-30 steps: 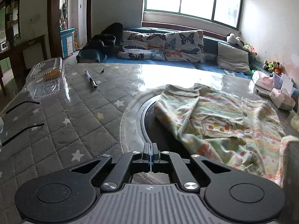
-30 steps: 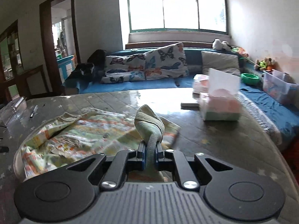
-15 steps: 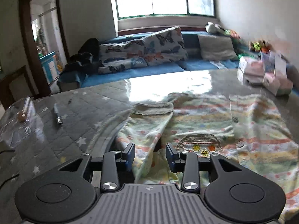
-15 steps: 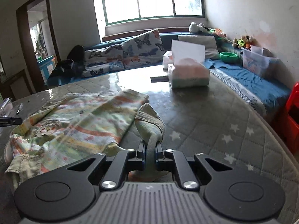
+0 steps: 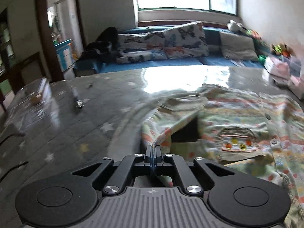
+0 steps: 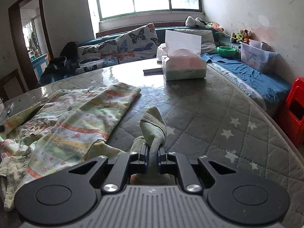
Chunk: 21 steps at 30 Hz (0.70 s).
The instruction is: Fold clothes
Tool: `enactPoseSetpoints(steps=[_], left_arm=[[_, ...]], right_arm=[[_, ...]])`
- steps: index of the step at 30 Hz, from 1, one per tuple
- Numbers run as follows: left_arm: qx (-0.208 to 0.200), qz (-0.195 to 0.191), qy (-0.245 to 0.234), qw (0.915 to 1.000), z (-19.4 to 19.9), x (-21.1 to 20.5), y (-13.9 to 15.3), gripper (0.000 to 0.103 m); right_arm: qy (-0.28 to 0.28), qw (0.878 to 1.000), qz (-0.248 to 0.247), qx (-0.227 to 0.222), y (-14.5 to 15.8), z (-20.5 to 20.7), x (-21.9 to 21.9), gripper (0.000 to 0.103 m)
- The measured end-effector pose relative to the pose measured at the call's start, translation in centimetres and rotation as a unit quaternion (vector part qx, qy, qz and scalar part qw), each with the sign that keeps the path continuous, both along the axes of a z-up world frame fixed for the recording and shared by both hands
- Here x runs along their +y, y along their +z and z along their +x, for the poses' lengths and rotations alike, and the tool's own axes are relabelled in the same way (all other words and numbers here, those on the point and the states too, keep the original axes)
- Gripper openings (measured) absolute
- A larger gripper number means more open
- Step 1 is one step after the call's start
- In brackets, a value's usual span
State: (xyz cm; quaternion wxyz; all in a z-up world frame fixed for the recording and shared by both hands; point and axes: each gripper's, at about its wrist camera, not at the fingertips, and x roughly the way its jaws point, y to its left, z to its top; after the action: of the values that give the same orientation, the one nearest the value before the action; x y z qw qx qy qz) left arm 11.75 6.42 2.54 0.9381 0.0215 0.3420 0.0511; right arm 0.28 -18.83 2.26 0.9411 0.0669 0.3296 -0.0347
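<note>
A small pastel striped shirt (image 5: 237,117) with buttons and a chest pocket lies spread on the quilted star-pattern table cover (image 5: 76,133). In the left wrist view my left gripper (image 5: 153,150) is shut on the edge of the shirt's near sleeve, and thin fabric runs up out of the pads. In the right wrist view the same shirt (image 6: 76,117) lies to the left. There my right gripper (image 6: 153,150) is shut on the other sleeve, whose ribbed green cuff (image 6: 153,121) stands up above the fingers, just over the table cover (image 6: 218,125).
A tissue box (image 6: 183,66) stands on the far side of the table. A pen (image 5: 77,96) and a clear plastic box (image 5: 36,93) lie at the left. Beyond the table runs a blue sofa (image 6: 247,74) with cushions, and a red stool (image 6: 296,112) stands at the right.
My left gripper swung toward the shirt, opened around the near sleeve's edge, then shut on it. My right gripper, still holding the cuff, sank lower and drew the sleeve off the shirt's body.
</note>
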Motion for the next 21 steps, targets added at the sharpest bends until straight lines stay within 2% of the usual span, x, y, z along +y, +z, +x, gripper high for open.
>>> enactPoseSetpoints(steps=[9,14,21], left_arm=[[-0.004,-0.032,0.074,0.9967,-6.1,4.8,-0.2,0.001],[-0.004,-0.052,0.115,0.9921,-10.9,6.7,-0.2,0.001],[0.012,-0.070,0.137,0.9881,-15.4,6.9,-1.1,0.001]], right_arm=[[0.034,0.999,-0.008,-0.006,0.2,1.6,1.8,0.008],[0.049,0.999,-0.008,-0.009,0.3,2.2,2.9,0.008],[0.033,0.999,0.006,0.005,-0.3,0.5,1.5,0.009]])
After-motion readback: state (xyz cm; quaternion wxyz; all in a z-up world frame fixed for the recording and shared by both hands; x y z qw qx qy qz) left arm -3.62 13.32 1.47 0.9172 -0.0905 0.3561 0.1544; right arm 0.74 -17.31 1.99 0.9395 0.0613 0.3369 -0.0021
